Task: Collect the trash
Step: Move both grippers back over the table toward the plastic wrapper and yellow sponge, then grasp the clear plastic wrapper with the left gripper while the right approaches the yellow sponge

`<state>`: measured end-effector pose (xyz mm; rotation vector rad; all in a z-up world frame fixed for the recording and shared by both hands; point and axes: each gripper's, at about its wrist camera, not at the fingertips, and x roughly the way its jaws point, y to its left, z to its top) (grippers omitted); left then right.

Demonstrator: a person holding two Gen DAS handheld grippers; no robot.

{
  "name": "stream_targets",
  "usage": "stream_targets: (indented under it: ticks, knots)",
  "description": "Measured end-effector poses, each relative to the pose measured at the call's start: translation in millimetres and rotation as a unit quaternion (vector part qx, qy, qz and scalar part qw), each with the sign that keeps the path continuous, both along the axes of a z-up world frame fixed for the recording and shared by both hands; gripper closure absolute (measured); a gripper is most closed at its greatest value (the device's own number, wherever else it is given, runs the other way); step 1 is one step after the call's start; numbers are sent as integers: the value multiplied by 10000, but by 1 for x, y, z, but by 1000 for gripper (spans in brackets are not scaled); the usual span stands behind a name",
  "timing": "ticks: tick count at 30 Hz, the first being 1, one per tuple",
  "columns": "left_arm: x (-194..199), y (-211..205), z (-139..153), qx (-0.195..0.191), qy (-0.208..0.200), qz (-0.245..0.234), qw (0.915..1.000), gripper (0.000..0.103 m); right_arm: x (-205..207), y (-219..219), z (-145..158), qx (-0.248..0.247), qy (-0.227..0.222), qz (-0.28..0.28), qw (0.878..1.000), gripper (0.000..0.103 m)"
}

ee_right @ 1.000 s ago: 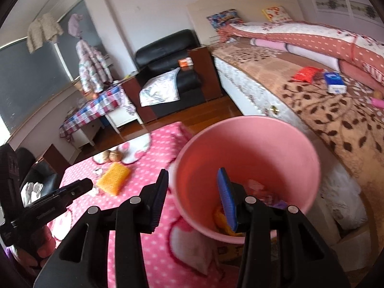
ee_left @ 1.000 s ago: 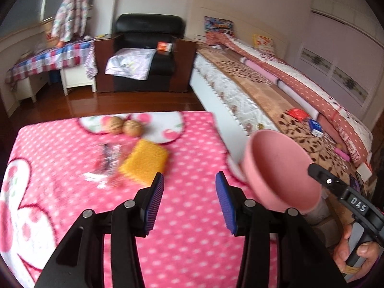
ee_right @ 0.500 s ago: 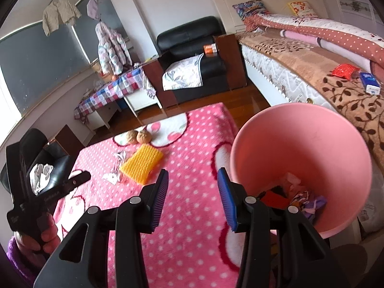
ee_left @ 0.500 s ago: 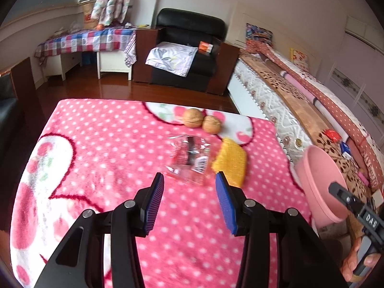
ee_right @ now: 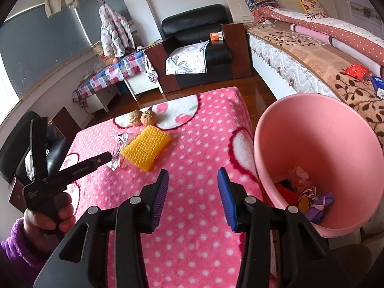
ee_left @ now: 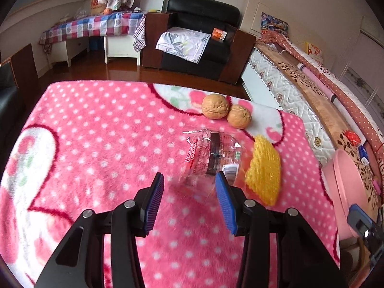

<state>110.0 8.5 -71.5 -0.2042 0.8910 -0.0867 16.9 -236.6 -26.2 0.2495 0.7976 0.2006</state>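
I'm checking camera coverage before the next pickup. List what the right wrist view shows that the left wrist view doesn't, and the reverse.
Only the right wrist view: the trash inside the pink bin, and the person's hand gripping the left hand-held gripper.
Only the left wrist view: the red print and barcode on the clear plastic wrapper.
Both: the wrapper, yellow foam net, two walnuts, pink blanket.

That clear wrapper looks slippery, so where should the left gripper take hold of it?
Grip the crumpled near end of the clear plastic wrapper, coming down from the near side. It lies flat beside the yellow sponge, and the left gripper already hangs open over that end.
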Motion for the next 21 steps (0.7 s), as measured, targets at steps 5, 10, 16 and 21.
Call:
stream_targets:
  ticks: [5, 10, 16, 21]
  knots:
    - [6, -7, -8, -80, -12, 13, 10000, 59, 6, 10, 0, -90, 40, 102, 9999, 60]
    - [0, -14, -6, -139, -213, -165, 9995, 82, 14, 25, -1, -102, 97, 290, 9995, 60]
    - [-12, -7, 0, -227, -340, -276, 9988, 91, 31, 42, -4, 193, 235, 465, 9985, 60]
    - [-28, 11, 9, -504, -400, -193, 9977, 92, 50, 52, -9, 427, 422, 465, 9971, 60]
